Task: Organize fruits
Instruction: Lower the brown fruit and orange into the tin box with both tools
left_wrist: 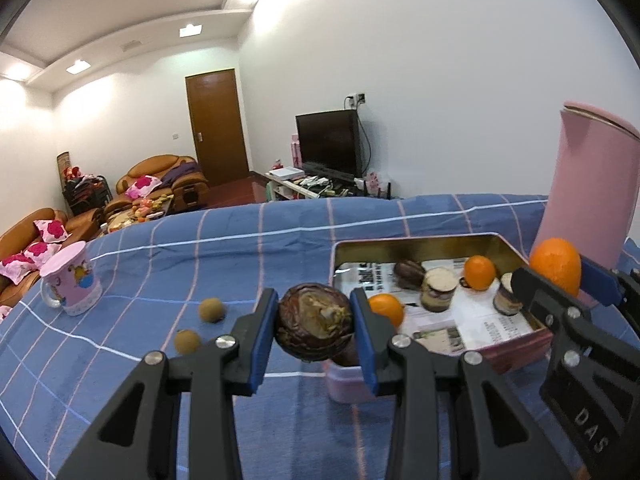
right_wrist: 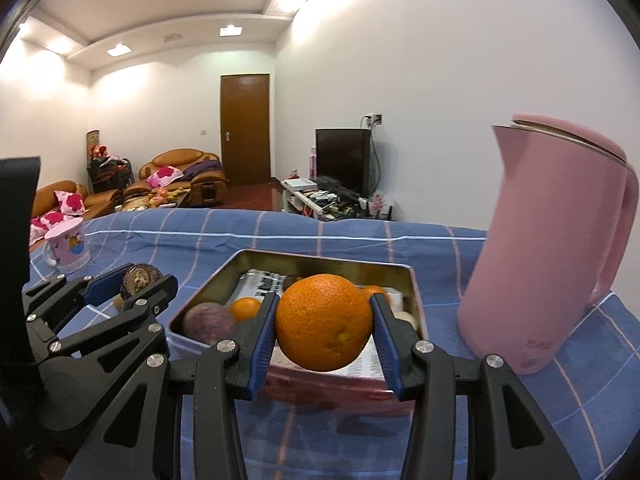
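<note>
Carrying two fruits toward the gold-lined rectangular metal tin (right_wrist: 256, 258) at centre frame: my left gripper (left_wrist: 315, 322) is clamped on a wrinkled dark-brown round fruit (left_wrist: 315, 326), my right gripper (right_wrist: 325, 328) on a large dimpled orange (right_wrist: 323, 322). Both hang above the blue checked cloth (left_wrist: 240, 236), just short of the tin's near wall. I judge the next move calls for reaching over the rim and lowering before release. Neither fruit shows a clear long axis; the brown fruit's pale scarred face points at the lens.
</note>
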Demonstrator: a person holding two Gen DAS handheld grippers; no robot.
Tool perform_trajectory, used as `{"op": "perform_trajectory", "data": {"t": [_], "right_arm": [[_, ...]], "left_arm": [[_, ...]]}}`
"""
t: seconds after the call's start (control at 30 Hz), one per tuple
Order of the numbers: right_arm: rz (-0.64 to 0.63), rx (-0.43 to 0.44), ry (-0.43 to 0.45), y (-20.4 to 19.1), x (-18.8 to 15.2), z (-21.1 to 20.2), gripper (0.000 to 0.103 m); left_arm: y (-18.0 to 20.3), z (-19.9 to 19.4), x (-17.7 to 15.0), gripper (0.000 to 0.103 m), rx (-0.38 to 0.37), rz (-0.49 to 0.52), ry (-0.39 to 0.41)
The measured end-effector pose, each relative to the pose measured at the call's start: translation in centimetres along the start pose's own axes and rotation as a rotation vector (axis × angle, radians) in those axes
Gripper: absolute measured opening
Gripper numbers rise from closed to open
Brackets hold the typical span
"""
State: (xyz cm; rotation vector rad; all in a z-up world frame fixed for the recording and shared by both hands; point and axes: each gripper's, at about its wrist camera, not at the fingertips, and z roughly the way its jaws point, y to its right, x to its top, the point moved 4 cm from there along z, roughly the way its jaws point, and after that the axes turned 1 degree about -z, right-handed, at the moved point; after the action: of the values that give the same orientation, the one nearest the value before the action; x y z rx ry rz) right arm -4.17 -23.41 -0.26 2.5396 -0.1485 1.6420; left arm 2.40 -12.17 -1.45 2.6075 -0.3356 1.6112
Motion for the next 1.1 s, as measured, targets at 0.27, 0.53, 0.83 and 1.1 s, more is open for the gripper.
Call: {"op": "perform_trajectory", "data": {"t": [0.27, 0.53, 0.83, 1.1], "right_arm": [[0.036, -0.036, 0.005, 2.5, 0.4, 0.3, 0.048], [0.065, -0.078, 0.009, 4.2, 0.9, 1.0, 0.048], [0.059, -0.142, 0.014, 5.1, 1.5, 2.3, 0.048], [0.086, -0.122, -0.067, 5.7, 1.6, 5.2, 0.048]], "left_arm": [[1.7, 0.5, 0.6, 0.039, -0.030, 0.000, 0.012], [3.8, 1.6, 1.4, 0.039, -0.073, 0.005, 0.012], [5.6, 4.0, 2.8, 0.039, -0.137, -0.018, -0.024], [6.1, 6.7, 3.0, 0.039, -0.147, -0.018, -0.090]]}}
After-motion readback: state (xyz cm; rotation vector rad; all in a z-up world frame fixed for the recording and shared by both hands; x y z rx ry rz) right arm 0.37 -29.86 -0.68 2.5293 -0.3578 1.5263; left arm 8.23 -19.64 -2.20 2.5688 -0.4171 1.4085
